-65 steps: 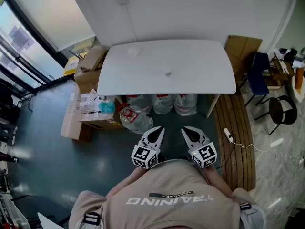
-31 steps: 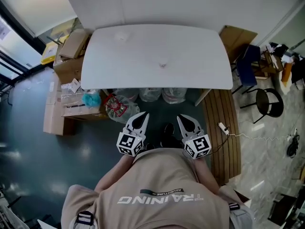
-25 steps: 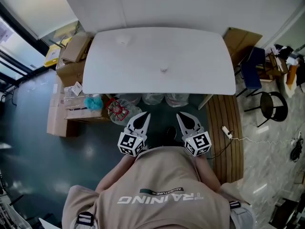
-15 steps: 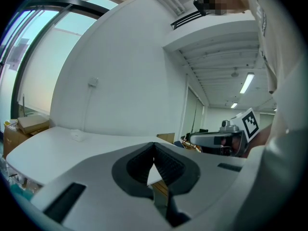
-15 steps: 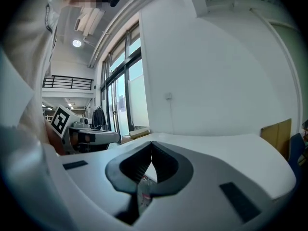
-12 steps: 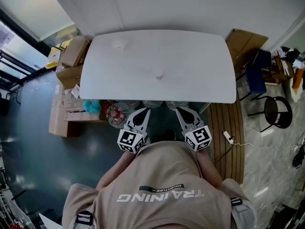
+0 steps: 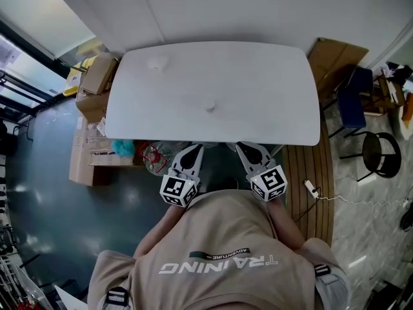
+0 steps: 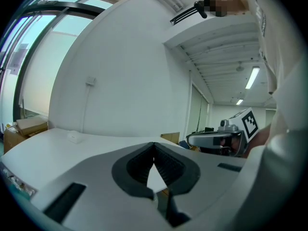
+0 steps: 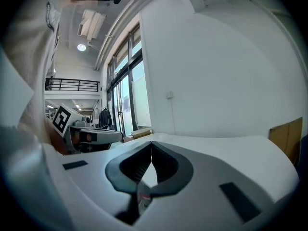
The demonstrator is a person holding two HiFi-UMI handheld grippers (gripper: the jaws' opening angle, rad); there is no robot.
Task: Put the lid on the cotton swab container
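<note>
White-walled room with dark teal floor; white table [image 7: 213, 82] set against the wall, cardboard boxes [image 7: 93, 89] stacked at its left end, blue chair [image 7: 353, 99] and black round chair [image 7: 381, 155] off its right end, wooden slatted strip [image 7: 310, 166] along the floor on that side. Both grippers held low and close to the torso, side by side, marker cubes toward the body, jaws aimed forward and angled slightly toward each other, tips at the table's near edge in the head view. Jaw tips of left gripper [image 7: 193, 150] pressed together, nothing between them. Jaw tips of right gripper [image 7: 244, 147] likewise together, nothing gripped. On the table top, well apart from both grippers: small pale item [image 7: 157, 63] near the far left corner, second small item [image 7: 210, 107] near the middle. Too small to identify either as container or cover. Print on beige shirt [image 7: 226, 231] readable, inverted in the head view: "TRAINING" in large white letters, "ADVENTURE" in small letters on a dark bar just beside it. Black-and-white square markers on both cubes.
</note>
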